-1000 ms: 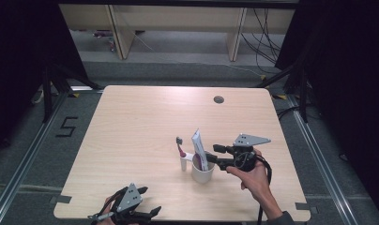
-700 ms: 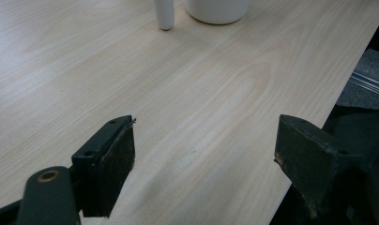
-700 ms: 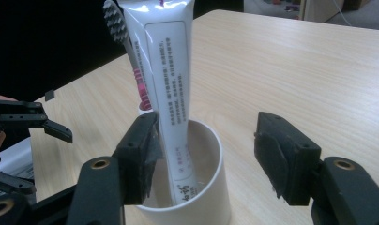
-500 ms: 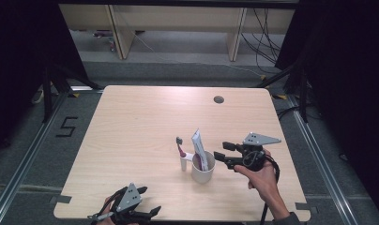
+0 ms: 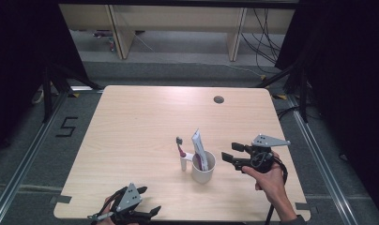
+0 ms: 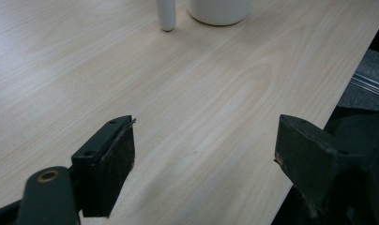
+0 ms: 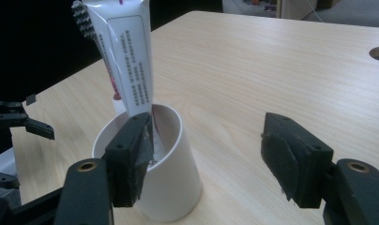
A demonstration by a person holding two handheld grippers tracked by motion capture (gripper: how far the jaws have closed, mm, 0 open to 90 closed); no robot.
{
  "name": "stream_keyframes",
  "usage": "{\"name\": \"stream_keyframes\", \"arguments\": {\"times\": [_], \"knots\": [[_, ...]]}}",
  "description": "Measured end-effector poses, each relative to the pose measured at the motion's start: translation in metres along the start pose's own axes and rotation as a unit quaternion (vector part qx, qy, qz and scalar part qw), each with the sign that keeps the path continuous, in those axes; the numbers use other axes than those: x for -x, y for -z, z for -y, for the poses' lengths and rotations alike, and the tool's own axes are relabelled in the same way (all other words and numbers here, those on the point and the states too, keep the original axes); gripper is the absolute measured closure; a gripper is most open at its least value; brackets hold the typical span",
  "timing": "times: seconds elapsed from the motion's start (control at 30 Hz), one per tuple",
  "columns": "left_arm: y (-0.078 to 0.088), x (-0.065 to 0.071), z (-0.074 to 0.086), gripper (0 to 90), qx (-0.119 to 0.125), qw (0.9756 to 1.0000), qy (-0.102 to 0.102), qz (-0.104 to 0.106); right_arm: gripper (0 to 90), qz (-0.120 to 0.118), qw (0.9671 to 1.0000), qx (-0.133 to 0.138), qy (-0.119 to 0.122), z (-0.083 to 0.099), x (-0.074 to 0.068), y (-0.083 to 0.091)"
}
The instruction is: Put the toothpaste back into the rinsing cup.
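A figure "5" point(image 5: 66, 126) is marked in black on the floor left of the surface point(image 5: 131, 122). The toothpaste tube point(image 7: 126, 65) carries a panel of small print, too fine to read.

The light wooden table point(image 5: 131, 122) has a round hole point(image 5: 219, 99) near its upper right. At the left, the floor shows a marking point(image 5: 66, 127), probably a "5".

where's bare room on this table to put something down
Bare: the whole left half and the far strip up to the hole. Crowded: right of centre, where the cup with its tube and the toothbrush stand, with the open right gripper beside them.
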State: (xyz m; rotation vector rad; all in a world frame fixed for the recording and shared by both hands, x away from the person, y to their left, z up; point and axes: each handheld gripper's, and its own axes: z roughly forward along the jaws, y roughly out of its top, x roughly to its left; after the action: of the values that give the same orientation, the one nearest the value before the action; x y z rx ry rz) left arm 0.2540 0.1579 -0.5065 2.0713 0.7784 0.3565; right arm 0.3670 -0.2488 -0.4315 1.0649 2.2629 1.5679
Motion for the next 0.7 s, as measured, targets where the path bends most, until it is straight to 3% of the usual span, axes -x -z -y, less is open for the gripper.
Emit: {"name": "stream_keyframes", "arguments": {"times": [0.1,0.17,0.2,0.23,0.27,0.4,0.43,0.47,0.53,0.57,0.6,0.63,0.67,0.7], "knots": [[0.000,0.000,0.000,20.1,0.001,1.0000,0.001,0.000,35.0,0.007,1.0000,-0.002,-0.005,0.003,0.002,0.004],[0.000,0.000,0.000,20.0,0.000,1.0000,0.000,0.000,34.9,0.006,0.9997,-0.003,-0.021,0.005,0.002,0.006],[0.000,0.000,0.000,20.0,0.000,1.0000,-0.001,0.000,34.9,0.013,0.9999,0.000,-0.005,0.005,0.005,0.008],[0.000,0.000,0.000,20.0,0.001,1.0000,0.000,-0.002,34.9,0.011,0.9998,0.004,-0.015,0.006,0.005,0.008],[-0.001,0.000,0.000,20.0,0.004,1.0000,0.000,-0.001,34.8,0.015,0.9999,0.004,-0.005,0.007,0.007,0.009],[-0.001,0.000,0.000,20.0,0.003,1.0000,0.000,-0.002,34.4,0.015,0.9997,0.002,-0.020,0.011,0.006,0.013],[-0.001,0.000,0.000,20.0,0.003,1.0000,0.000,-0.001,34.3,0.020,0.9998,0.004,-0.007,0.012,0.008,0.013],[0.000,0.000,0.000,20.0,0.000,1.0000,0.000,-0.002,34.1,0.019,0.9996,-0.002,-0.023,0.013,0.006,0.014],[-0.001,0.001,0.000,20.0,0.006,1.0000,0.006,-0.002,33.7,0.019,0.9997,-0.004,-0.016,0.014,0.009,0.015],[-0.002,0.001,0.001,20.0,0.008,0.9999,0.006,-0.001,33.6,0.018,0.9995,-0.005,-0.025,0.015,0.008,0.015],[-0.002,0.001,0.001,20.0,0.009,0.9999,0.007,-0.002,33.5,0.023,0.9997,-0.002,-0.011,0.016,0.010,0.015],[-0.001,0.001,0.001,20.0,0.009,0.9999,0.007,-0.002,33.5,0.020,0.9995,-0.006,-0.024,0.017,0.008,0.016],[-0.001,0.001,0.001,20.0,0.007,0.9999,0.007,-0.001,33.4,0.022,0.9996,-0.004,-0.016,0.017,0.009,0.016],[-0.001,0.001,0.001,20.0,0.007,0.9999,0.007,-0.001,33.4,0.025,0.9994,-0.009,-0.024,0.018,0.008,0.017]]}}
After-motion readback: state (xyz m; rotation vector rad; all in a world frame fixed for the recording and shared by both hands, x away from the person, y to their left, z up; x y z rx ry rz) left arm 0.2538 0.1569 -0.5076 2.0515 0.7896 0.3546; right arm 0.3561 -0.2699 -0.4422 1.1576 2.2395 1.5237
